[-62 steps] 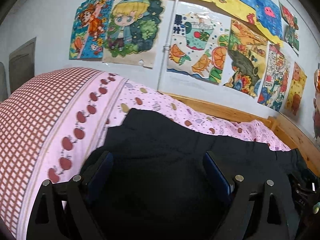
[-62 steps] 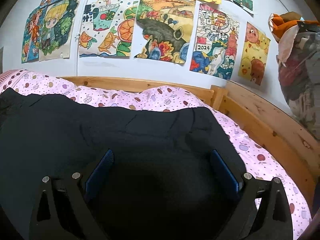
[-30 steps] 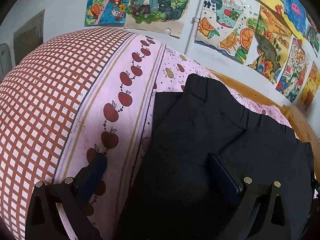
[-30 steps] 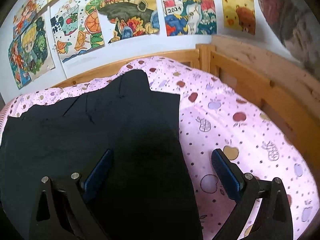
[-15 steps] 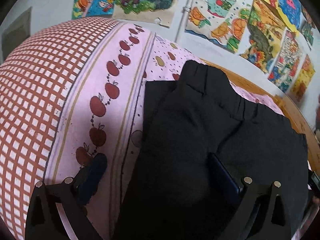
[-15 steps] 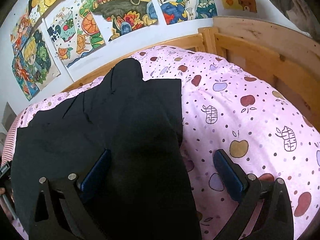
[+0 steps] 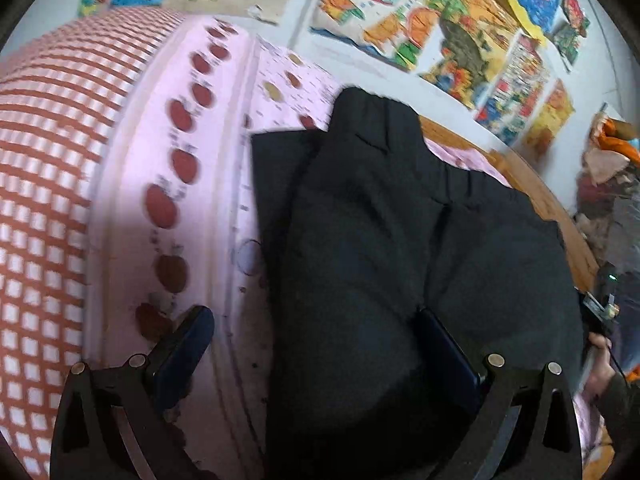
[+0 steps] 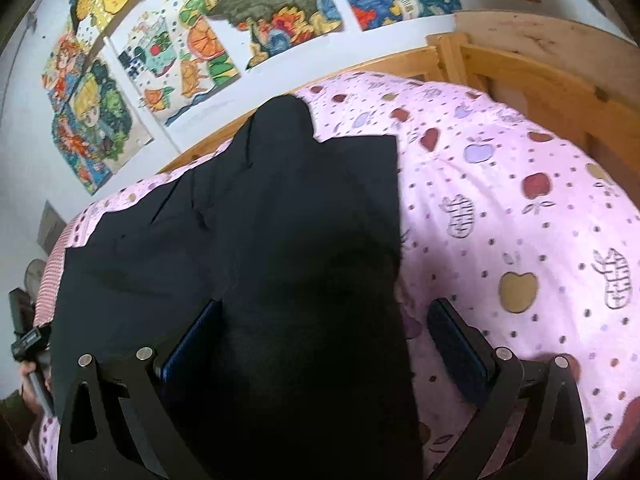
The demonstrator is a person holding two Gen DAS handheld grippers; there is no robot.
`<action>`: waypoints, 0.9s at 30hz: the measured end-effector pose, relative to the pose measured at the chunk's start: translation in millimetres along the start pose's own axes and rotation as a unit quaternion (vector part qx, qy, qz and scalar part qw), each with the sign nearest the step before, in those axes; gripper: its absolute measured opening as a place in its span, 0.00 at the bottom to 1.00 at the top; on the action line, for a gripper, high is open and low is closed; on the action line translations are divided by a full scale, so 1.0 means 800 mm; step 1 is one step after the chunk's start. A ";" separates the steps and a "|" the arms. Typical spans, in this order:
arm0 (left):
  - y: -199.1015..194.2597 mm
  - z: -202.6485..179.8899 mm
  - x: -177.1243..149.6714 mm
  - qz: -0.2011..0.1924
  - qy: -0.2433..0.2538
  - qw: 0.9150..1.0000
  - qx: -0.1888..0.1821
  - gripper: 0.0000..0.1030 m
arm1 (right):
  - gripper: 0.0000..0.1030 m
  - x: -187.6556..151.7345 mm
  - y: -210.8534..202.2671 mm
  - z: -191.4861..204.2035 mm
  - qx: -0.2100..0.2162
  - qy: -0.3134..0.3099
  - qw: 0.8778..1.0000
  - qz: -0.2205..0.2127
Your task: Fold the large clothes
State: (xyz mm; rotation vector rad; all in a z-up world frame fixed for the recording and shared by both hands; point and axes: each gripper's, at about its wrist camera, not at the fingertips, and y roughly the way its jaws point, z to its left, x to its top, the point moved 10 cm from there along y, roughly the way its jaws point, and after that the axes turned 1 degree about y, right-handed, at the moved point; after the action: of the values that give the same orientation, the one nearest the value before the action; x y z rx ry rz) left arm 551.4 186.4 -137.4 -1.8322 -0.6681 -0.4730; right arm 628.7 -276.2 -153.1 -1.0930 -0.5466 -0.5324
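Garment: I saw the black woven trousers [image 7: 400, 264] spread mid-bed on the pink apple-print bedsheet [image 8: 500, 208].
Left gripper [image 7: 316, 344]: jaws apart, empty.
Right gripper [image 8: 324, 336]: likewise.
Risk: I might pinch sheet with cloth.

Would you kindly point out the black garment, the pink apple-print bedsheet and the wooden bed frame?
black garment [image 8: 256, 240]: right wrist view, middle of the spread cloth.
pink apple-print bedsheet [image 8: 500, 208]: right wrist view, bare area right of the garment.
wooden bed frame [image 8: 520, 76]: right wrist view, top rail at the corner.
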 end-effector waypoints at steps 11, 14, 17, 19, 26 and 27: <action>0.023 -0.027 -0.015 0.076 -0.017 0.992 -0.103 1.00 | 0.99 -0.022 0.020 0.032 0.085 -0.022 0.992 0.088; 0.030 -0.035 -0.019 0.092 -0.027 0.988 -0.118 1.00 | 0.99 -0.027 0.021 0.037 0.095 -0.021 0.990 0.105; 0.039 -0.035 -0.025 0.104 -0.034 0.988 -0.111 1.00 | 0.99 -0.028 0.028 0.038 0.081 -0.012 0.991 0.110; 0.042 -0.036 -0.028 0.107 -0.038 0.988 -0.108 1.00 | 0.99 -0.030 0.032 0.038 0.071 -0.007 0.992 0.105; 0.039 -0.036 -0.038 0.110 -0.044 0.988 -0.098 1.00 | 0.99 -0.034 0.030 0.041 0.060 -0.003 0.994 0.090; 0.040 -0.035 -0.038 0.113 -0.048 0.988 -0.097 1.00 | 0.99 -0.032 0.030 0.039 0.058 -0.002 0.994 0.090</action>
State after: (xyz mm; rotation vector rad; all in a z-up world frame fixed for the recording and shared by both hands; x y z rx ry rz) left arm 548.7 144.8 -169.0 -2.0961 -0.4835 -0.3083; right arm 620.1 -235.4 -174.6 -1.0207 -0.4714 -0.3378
